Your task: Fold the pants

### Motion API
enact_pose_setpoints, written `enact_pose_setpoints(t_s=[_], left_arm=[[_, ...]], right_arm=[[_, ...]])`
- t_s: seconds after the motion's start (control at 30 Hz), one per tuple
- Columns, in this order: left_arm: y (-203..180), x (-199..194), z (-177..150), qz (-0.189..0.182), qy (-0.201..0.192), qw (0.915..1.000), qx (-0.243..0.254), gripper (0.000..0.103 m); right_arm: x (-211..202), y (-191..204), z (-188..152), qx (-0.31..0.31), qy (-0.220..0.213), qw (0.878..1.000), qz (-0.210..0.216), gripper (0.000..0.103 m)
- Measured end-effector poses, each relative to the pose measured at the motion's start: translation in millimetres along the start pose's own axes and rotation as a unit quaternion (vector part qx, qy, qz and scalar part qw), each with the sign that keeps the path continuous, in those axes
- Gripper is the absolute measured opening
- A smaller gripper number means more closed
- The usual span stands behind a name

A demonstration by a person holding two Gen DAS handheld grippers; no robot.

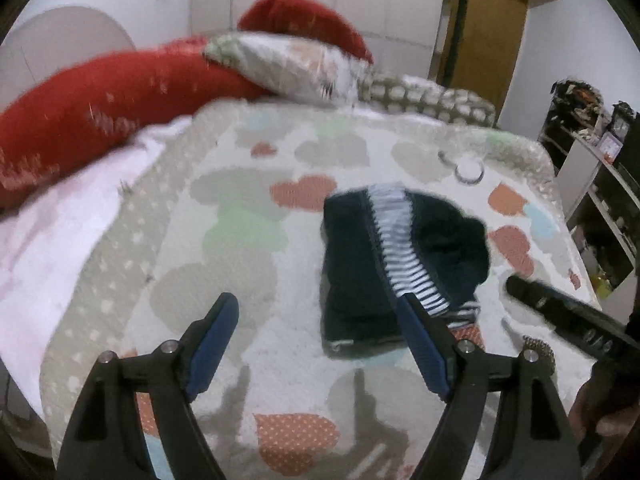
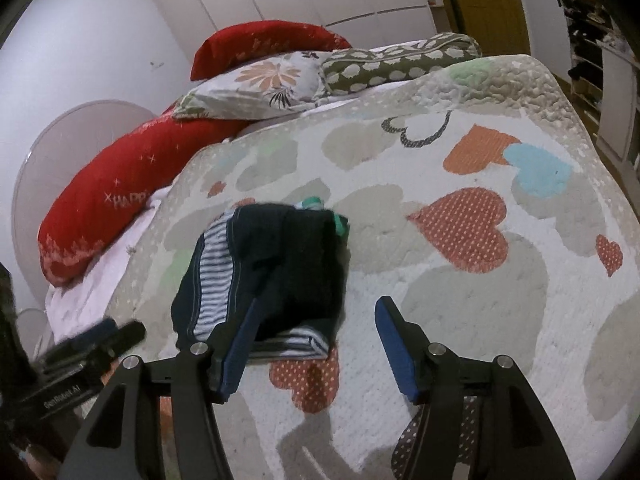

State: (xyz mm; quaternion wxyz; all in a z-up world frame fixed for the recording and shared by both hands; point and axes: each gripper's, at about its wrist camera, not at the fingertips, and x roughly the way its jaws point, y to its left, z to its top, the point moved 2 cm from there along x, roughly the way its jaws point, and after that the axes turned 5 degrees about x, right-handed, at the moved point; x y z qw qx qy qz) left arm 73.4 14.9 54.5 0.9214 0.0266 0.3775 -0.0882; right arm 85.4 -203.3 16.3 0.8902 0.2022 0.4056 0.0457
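Note:
The dark navy pants [image 1: 360, 264] with a blue-and-white striped inner band lie folded in a compact bundle on the heart-patterned quilt [image 1: 248, 200]. My left gripper [image 1: 320, 308] is open and empty, just short of the bundle, its right finger at the bundle's near edge. In the right wrist view the same pants [image 2: 276, 272] lie ahead to the left. My right gripper [image 2: 316, 312] is open and empty, its left finger over the bundle's near edge. The right gripper also shows in the left wrist view [image 1: 560, 308], and the left gripper in the right wrist view [image 2: 100, 340].
Red bolster pillows [image 2: 120, 184], a floral pillow [image 2: 260, 84] and a dotted olive pillow [image 2: 392, 60] lie at the head of the bed. White wardrobe doors stand behind. Cluttered shelves [image 1: 592, 152] stand beyond the bed's right edge.

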Motion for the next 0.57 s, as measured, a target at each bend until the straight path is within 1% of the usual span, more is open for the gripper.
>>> enact_pose_setpoints(t_s=[0.03,0.07,0.13,0.2,0.27,0.37,0.47,0.5,0.57], left_arm=[[-4,-6,1,-0.007,-0.013,0.9999,0.004,0.088],[-7,-11,2,-0.012,-0.025,0.9996,0.008,0.091],[-16,-24,6,-0.024,-0.055,0.998,0.019,0.102],[-24,-29,11,-0.041,-0.066,0.9964,0.033,0.103],[-31,-29,15,-0.047,-0.058,0.9962,0.046,0.103],[-40,-28,15,-0.025,-0.049,0.9968,0.057,0.103],[-50,-28,5,0.025,-0.06,0.9945,0.082,0.103],[-52,-26,3,0.036,-0.058,0.9941,0.085,0.103],[-54,-22,-1,0.037,-0.048,0.9945,0.085,0.103]], right_arm=[[-1,1,-3,-0.003,0.0,1.0,-0.002,0.065],[-1,2,-6,-0.007,0.0,1.0,-0.004,0.065],[-4,5,-10,-0.017,-0.004,1.0,-0.014,0.065],[-8,6,-14,-0.023,-0.008,1.0,-0.017,0.065],[-13,6,-18,-0.028,-0.015,0.999,-0.022,0.065],[-21,2,-26,-0.026,-0.024,0.999,-0.034,0.065],[-27,-7,-31,-0.02,-0.028,0.999,-0.041,0.065],[-29,-9,-33,-0.021,-0.029,0.998,-0.046,0.065],[-30,-12,-36,-0.024,-0.028,0.998,-0.051,0.065]])
